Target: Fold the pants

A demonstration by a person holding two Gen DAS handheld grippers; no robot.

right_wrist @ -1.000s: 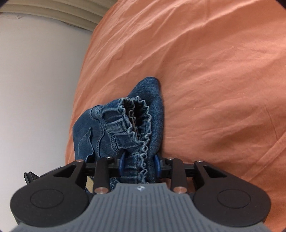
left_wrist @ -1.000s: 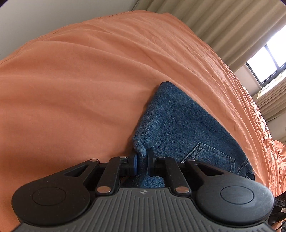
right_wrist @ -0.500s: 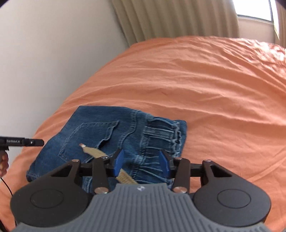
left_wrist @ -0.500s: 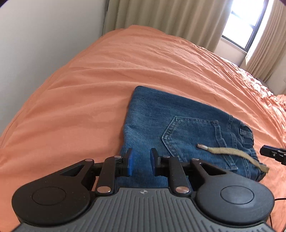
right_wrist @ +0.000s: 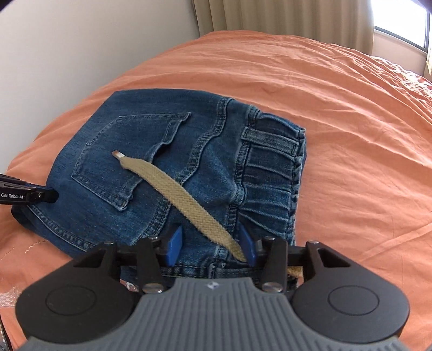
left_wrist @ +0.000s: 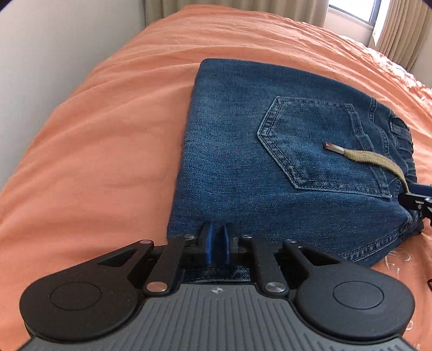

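Blue denim pants (left_wrist: 243,151) lie folded in a compact rectangle on the orange bed, back pocket up, with a tan drawstring (left_wrist: 378,162) across them. My left gripper (left_wrist: 216,243) sits at the near edge of the fold, its blue pads nearly together with nothing seen between them. In the right wrist view the pants (right_wrist: 151,172) show the elastic waistband on the right and the drawstring (right_wrist: 183,194) running toward my right gripper (right_wrist: 210,245), which is open over the near waistband edge. The drawstring passes between its fingers.
The orange bedsheet (left_wrist: 94,135) covers the whole bed. A pale wall (right_wrist: 81,40) borders it on the left. Curtains and a window (right_wrist: 399,21) stand at the far side. The other gripper's tip (right_wrist: 40,195) shows at the left edge.
Both grippers let go of the pants, which now lie flat and folded. The left pads have drawn nearly together and the right has opened wider. Both cameras sit closer to the fold.
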